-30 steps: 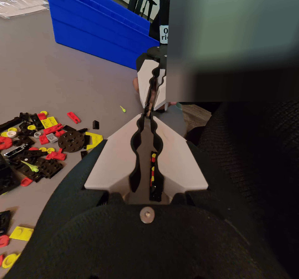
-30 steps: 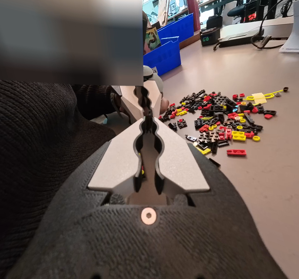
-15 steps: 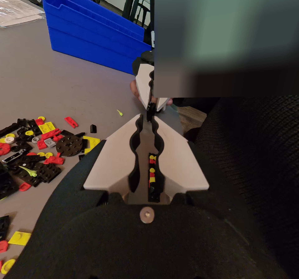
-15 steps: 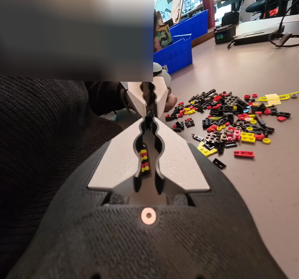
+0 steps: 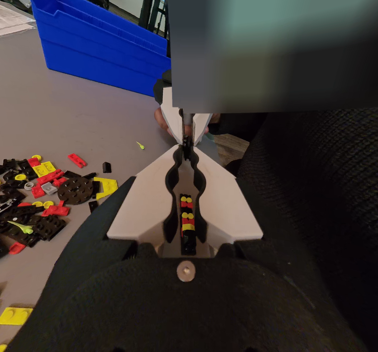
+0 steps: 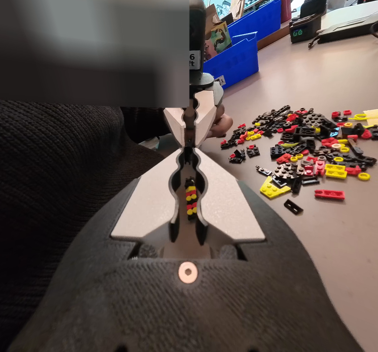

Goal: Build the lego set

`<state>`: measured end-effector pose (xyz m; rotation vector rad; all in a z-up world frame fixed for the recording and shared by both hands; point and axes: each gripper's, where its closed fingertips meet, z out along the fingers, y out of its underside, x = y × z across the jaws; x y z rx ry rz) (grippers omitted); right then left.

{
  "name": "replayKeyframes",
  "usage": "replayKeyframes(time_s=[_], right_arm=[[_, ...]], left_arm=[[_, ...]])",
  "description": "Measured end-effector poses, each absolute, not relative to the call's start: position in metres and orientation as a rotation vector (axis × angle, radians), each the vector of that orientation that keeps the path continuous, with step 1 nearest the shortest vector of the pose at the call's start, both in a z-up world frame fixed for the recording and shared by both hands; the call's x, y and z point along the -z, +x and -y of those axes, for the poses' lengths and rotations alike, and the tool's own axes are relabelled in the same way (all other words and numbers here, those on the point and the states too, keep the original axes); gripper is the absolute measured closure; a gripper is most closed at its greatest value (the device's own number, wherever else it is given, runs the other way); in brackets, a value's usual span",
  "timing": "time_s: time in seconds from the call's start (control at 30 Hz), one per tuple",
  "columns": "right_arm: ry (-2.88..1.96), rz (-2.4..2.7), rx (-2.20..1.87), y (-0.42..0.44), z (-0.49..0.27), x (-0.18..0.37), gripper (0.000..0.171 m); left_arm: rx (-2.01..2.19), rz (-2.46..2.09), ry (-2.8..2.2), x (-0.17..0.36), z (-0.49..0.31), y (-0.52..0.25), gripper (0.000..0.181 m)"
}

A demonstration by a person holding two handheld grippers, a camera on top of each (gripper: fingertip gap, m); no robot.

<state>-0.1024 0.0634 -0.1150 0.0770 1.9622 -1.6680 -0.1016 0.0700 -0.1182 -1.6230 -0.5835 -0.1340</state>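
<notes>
A: How are the left tongs [image 5: 186, 149] set?

B: They are pressed together on a small black part [image 5: 186, 155]. The right tongs [image 6: 188, 150] are met tip to tip at 12 o'clock and are closed on the same spot. Whether one part or two is held cannot be told.

A: What has been altered in the last second?

B: The studded strip [image 5: 187, 219], black with yellow and red studs, is now seen whole through the gap behind the left tips. A second ago only a sliver was shown at the right pad. The same is noted in the right wrist view, where it was barely seen before.

A: And for the build?

B: The pinched part is judged to be lined up over the strip, so a press-on is probably being prepared. Nothing is seated yet.

A: Where are the remaining pieces kept?

B: A loose pile [image 5: 41, 199] is spread on the bench [image 5: 81, 117] at 9 o'clock of the left tongs.

A: Containers?

B: A blue bin [image 5: 98, 56] is stood at 11 o'clock; nothing is seen in the part of its inside that shows. In the right wrist view a second blue bin [image 6: 235, 60] is placed at 1 o'clock, with a colourful box [image 6: 219, 37] propped in it.
</notes>
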Motion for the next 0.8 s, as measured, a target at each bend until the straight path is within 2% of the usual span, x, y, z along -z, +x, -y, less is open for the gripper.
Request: replayKeyframes(time_s=[0.8], right_arm=[[0.069,-2.123,1.667,-0.110,-0.063,0.129,0.166]], left_arm=[[0.146,0.676,-1.692,0.132,-0.069,-0.108,0.177]])
